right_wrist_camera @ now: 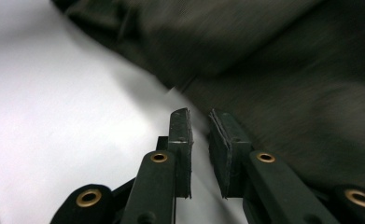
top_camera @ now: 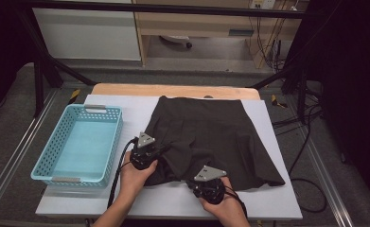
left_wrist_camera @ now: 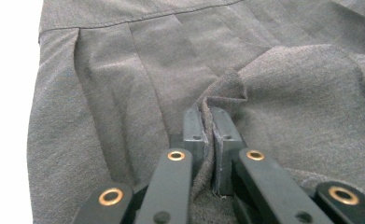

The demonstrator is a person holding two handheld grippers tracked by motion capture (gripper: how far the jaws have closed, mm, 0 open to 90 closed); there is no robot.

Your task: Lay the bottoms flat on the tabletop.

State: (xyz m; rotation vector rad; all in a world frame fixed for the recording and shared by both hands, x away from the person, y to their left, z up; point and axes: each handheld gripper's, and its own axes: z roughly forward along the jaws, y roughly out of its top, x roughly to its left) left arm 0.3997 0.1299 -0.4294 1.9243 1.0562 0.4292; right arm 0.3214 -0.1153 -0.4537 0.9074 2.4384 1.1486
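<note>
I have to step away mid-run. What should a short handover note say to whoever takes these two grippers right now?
Left gripper: shut on a fold at the near left edge of the dark skirt.
Right gripper: jaws a little apart, nothing between them, at the skirt's near hem over the white sheet.
Skirt: spread flat mid-table, bunched up by the left gripper.
Blue basket: left of the skirt, nothing in it.
Done: left grip taken.
Left: right grip on the hem, then probably fold the skirt and put it in the basket.
</note>
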